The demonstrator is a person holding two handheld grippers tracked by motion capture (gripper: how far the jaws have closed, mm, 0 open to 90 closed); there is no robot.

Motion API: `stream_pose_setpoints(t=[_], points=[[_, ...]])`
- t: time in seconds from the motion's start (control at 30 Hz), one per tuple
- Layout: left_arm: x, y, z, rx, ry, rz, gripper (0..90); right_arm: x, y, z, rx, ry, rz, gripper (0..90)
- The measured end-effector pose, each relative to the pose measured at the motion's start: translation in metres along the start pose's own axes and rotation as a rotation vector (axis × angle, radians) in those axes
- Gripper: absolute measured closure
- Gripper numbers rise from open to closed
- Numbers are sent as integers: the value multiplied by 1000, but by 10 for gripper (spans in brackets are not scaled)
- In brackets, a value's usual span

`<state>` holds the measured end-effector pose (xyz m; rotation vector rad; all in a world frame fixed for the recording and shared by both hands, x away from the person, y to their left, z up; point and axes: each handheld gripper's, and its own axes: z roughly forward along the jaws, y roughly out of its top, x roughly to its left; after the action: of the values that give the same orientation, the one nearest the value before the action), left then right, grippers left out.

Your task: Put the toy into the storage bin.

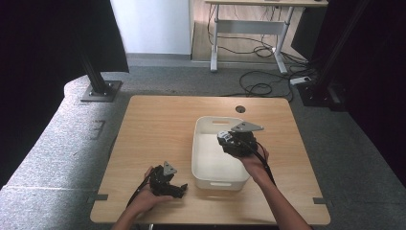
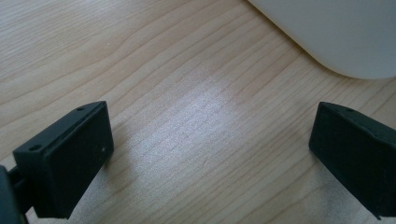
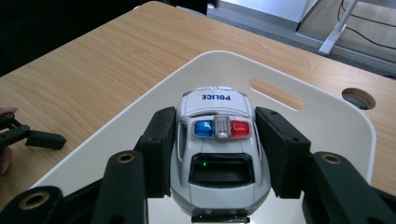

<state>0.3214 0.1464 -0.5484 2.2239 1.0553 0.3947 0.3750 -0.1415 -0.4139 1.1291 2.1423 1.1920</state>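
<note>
The toy police car (image 3: 219, 149), judged light, rigid and slick, was clamped by its sides in the right gripper (image 3: 219, 154); the left gripper (image 2: 210, 154) was held open.

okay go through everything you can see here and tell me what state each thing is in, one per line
Toy police car: clamped between the right gripper's jaws, held over the bin.
White bin: upright on the table, nothing visible inside.
Right gripper: shut on the car.
Left gripper: open, nothing between its jaws, low over the table.
</note>
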Motion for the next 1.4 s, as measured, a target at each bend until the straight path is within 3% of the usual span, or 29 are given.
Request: stream_pose_setpoints(t=[1.4], points=[[0, 0, 0, -2, 1, -4, 1, 18, 7, 45, 75, 18, -13, 502]])
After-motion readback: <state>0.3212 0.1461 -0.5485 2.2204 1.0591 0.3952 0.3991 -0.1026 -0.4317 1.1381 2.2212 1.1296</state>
